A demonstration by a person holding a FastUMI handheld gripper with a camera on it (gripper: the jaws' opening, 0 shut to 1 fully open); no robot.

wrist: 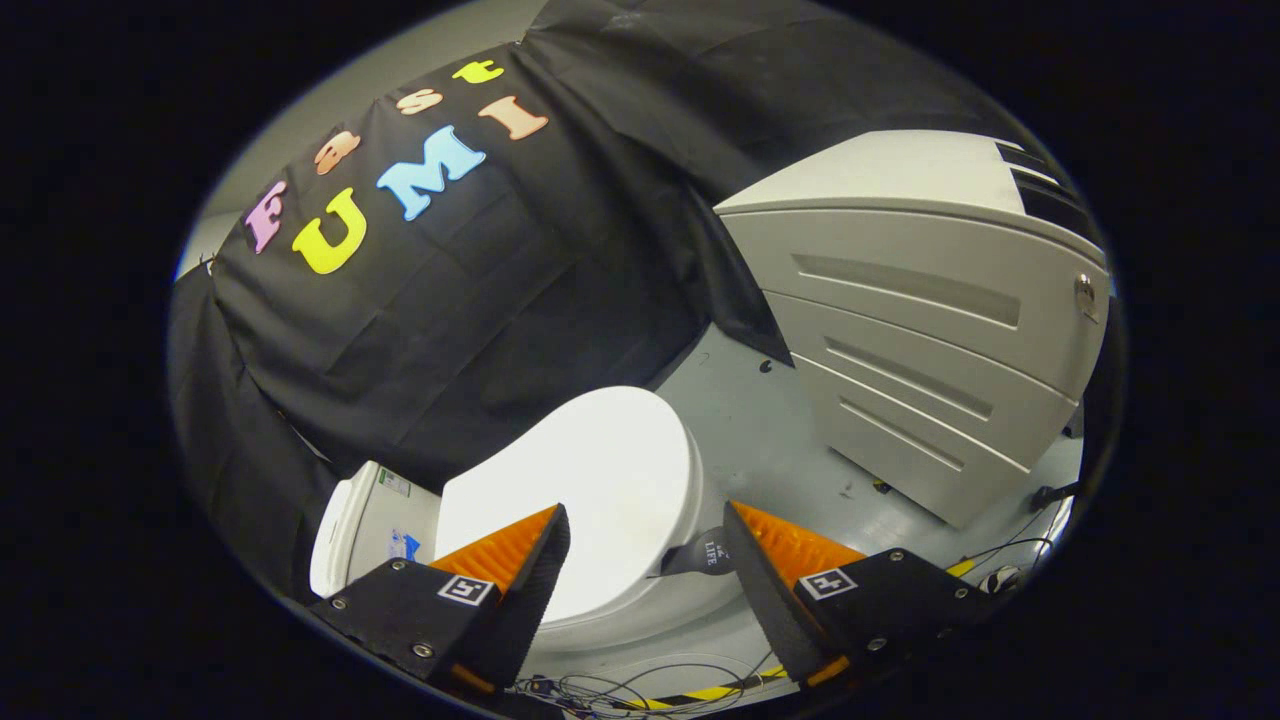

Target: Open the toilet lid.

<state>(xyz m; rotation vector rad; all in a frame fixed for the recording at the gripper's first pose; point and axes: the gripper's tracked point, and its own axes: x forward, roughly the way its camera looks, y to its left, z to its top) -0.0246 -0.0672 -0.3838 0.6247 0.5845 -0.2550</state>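
Two fingers of the gripper (646, 525) spread wide apart, nothing between the pads. Just beyond and between them, the toilet lid (580, 490) down flat on the toilet (640, 610), untouched. Loose cables (620, 690) on the floor (760, 430) under the fingers. Farther off, a pale cabinet (900, 330) beside the black cloth wall (450, 300).
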